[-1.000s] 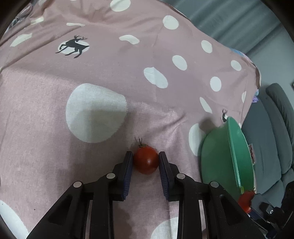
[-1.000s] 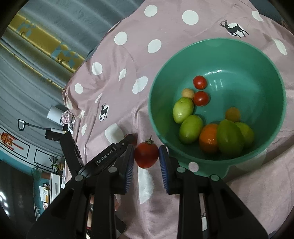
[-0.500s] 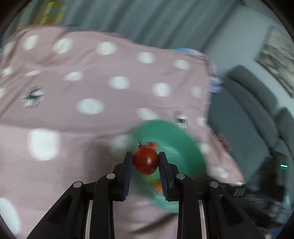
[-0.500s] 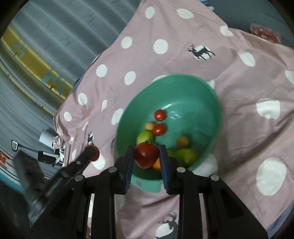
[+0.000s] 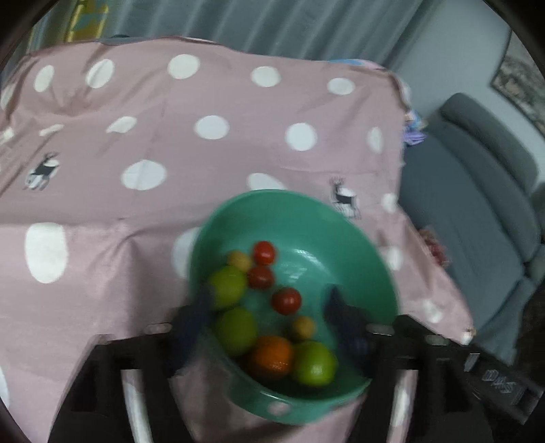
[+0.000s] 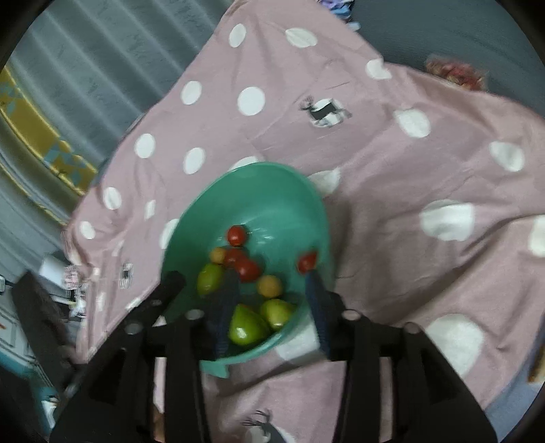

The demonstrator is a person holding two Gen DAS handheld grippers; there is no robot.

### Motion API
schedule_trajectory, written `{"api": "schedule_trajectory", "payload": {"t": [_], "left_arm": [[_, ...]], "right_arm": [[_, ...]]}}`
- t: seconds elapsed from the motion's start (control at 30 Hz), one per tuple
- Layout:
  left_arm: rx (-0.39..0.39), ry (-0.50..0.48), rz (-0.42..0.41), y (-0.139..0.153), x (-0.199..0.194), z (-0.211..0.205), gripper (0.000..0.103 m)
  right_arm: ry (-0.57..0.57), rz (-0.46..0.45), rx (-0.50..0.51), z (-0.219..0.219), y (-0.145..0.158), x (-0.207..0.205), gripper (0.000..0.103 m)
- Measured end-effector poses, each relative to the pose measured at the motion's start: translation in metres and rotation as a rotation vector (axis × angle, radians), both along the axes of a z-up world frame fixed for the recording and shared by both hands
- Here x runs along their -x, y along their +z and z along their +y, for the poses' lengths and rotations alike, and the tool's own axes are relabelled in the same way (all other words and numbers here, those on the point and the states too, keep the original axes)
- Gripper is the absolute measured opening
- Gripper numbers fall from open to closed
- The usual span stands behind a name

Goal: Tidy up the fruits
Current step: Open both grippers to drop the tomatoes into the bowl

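Note:
A green bowl (image 5: 306,218) (image 6: 272,191) sits on the pink dotted cloth (image 5: 238,153), holding green fruits (image 5: 227,285), an orange (image 5: 270,354), small yellow fruits and red tomatoes. Above the bowl, my left gripper (image 5: 269,300) has its jaws opening wide, and a red tomato (image 5: 286,300) lies loose below, between them. My right gripper (image 6: 271,277) is over the bowl too, its jaws opening. A red tomato (image 6: 306,261) is at the tip of its right finger, free of the left one. Both views are motion-blurred.
The cloth (image 6: 408,170) drapes over the table's edges. A grey sofa (image 5: 477,204) stands to the right and grey curtains (image 5: 272,24) hang behind. In the right wrist view, the left gripper's black finger (image 6: 167,289) is at the bowl's left rim.
Both grippers carried their tomatoes from beside the bowl to above it, then opened. The left tomato now lies among the fruit; the right one has left the jaws' grip.

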State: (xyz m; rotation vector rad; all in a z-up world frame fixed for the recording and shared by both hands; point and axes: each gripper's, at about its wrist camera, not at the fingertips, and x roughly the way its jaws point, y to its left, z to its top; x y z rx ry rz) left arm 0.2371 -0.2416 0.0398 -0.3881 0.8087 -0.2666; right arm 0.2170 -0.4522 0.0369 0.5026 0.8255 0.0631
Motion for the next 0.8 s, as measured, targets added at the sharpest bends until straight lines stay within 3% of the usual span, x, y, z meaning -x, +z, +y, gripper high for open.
{"api": "schedule_trajectory", "payload": {"t": [0.07, 0.1, 0.23, 0.63, 0.8], "left_arm": [[-0.061, 0.028, 0.007, 0.005, 0.008, -0.002, 0.103], [-0.139, 0.048, 0.004, 0.007, 0.012, -0.006, 0.103], [-0.281, 0.011, 0.027, 0.003, 0.022, -0.019, 0.103], [-0.269, -0.025, 0.092, -0.007, 0.033, -0.019, 0.103], [-0.266, -0.031, 0.116, -0.011, 0.031, -0.020, 0.103]], "right_arm": [[-0.044, 0.019, 0.059, -0.001, 0.003, 0.009, 0.056], [-0.062, 0.027, 0.077, -0.002, 0.003, 0.013, 0.059], [-0.072, 0.050, 0.094, -0.003, 0.000, 0.027, 0.062], [-0.162, 0.104, 0.096, -0.027, -0.009, 0.036, 0.062], [-0.150, 0.108, 0.090, -0.023, -0.010, 0.034, 0.062]]}}
